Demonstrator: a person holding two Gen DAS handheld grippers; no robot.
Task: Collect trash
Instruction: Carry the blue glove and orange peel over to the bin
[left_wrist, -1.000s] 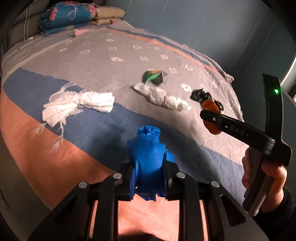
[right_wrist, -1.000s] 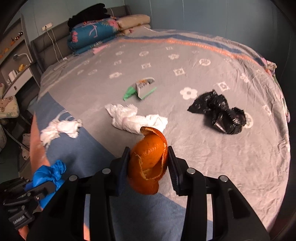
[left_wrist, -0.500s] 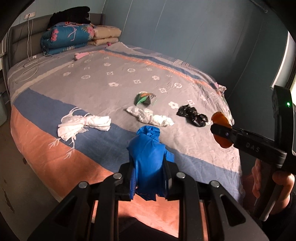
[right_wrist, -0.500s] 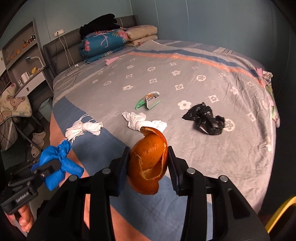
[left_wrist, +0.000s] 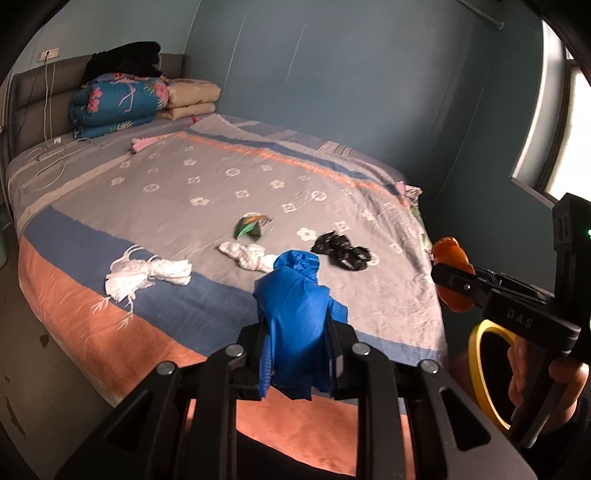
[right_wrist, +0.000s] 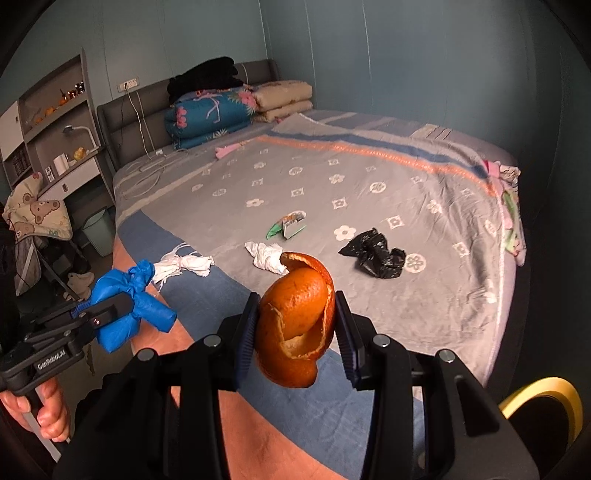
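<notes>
Since the earlier frames both grippers have been drawn back and lifted from the bed, so that more of the room and a yellow-rimmed round container (left_wrist: 480, 369) have come into view at 4 o'clock in the left wrist view. The left gripper (left_wrist: 297, 343) is closed on a crumpled blue plastic bag knotted at the top (left_wrist: 293, 306). The right gripper (right_wrist: 295, 332) is clamped on a curled orange peel (right_wrist: 295, 321), which is held between the blue-ribbed pads.

Four pieces of trash are left on the grey flower-patterned bedspread (right_wrist: 369, 177): a knotted white plastic bag (left_wrist: 147, 273) at 9 o'clock, a crumpled white tissue wad (left_wrist: 245, 254) near the middle, a green and white torn wrapper (left_wrist: 251, 225) just behind it at 12 o'clock, and a crumpled black plastic bag (left_wrist: 341, 251) at 2 o'clock.

The blue bag is judged to be light, soft and compressible; it is best taken around its bunched body, as it is now. The peel is judged to be light, springy and liable to tear or slip if squeezed hard, so a moderate hold across its widest curve is suited. Both are probably meant to be dropped into the yellow-rimmed container.
</notes>
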